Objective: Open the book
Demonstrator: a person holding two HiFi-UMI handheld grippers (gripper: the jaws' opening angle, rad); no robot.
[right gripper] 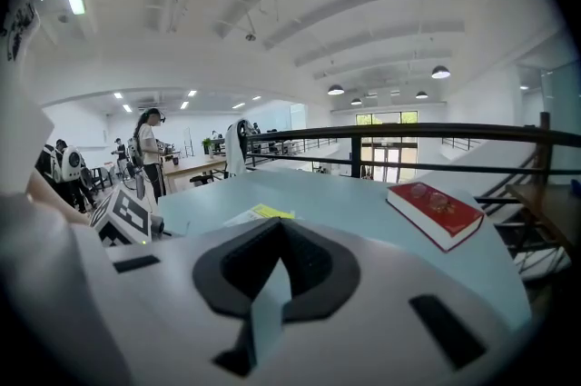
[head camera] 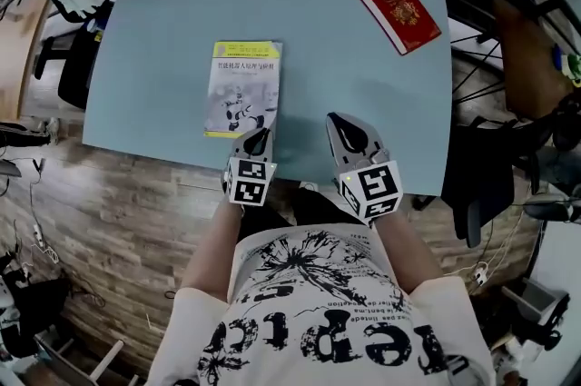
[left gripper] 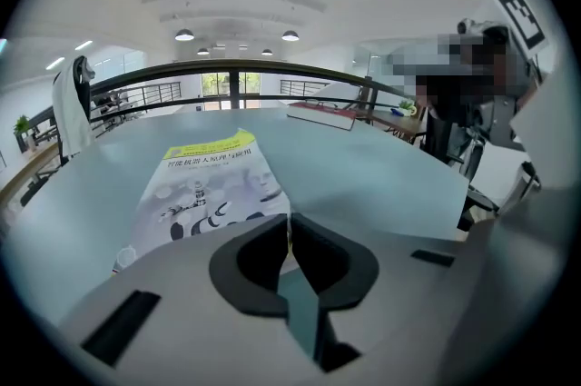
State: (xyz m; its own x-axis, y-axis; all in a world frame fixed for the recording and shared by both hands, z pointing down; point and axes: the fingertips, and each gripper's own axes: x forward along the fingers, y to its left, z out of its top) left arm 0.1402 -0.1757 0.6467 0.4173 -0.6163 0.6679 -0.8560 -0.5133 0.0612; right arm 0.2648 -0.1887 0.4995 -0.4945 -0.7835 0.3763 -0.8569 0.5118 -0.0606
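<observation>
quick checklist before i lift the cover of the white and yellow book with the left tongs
1. White and yellow book closed, flat on the table: ok.
2. Left tongs at the book's near right corner: ok.
3. Cover caught between the left tongs, which stand together: cannot tell.
4. Right tongs shut, empty, off the book: ok.
5. Red book out of the way at the table's far right corner: ok.

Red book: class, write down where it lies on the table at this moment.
In the head view the red book lies closed near the far right corner of the table, well apart from the yellow-topped book at its near edge.
</observation>
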